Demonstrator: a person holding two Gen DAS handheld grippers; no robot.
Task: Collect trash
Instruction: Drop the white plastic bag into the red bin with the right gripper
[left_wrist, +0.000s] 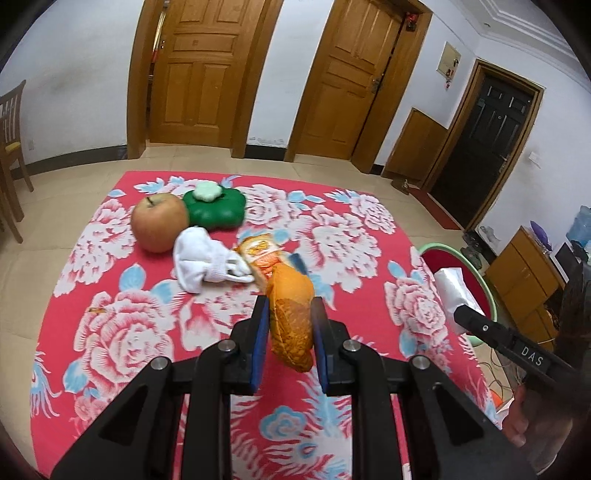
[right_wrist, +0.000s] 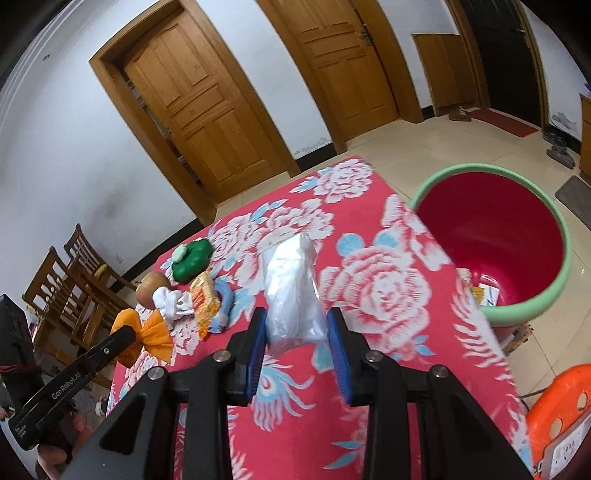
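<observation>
While each hand-held gripper pinches trash, left (left_wrist: 290, 321) an orange wrapper (left_wrist: 291, 314), right (right_wrist: 297, 325) a plastic bag (right_wrist: 291, 291), either slippery piece could drop short of the bin (right_wrist: 554, 295).

A table under a red flowered cloth (left_wrist: 332, 236) carries a small cluster. An apple (left_wrist: 159, 221) is the landmark: a green flower-shaped box (left_wrist: 218, 208) touches its far right side, a white sock (left_wrist: 207, 264) lies just in front, and a snack packet (left_wrist: 260, 254) beyond the sock.
</observation>
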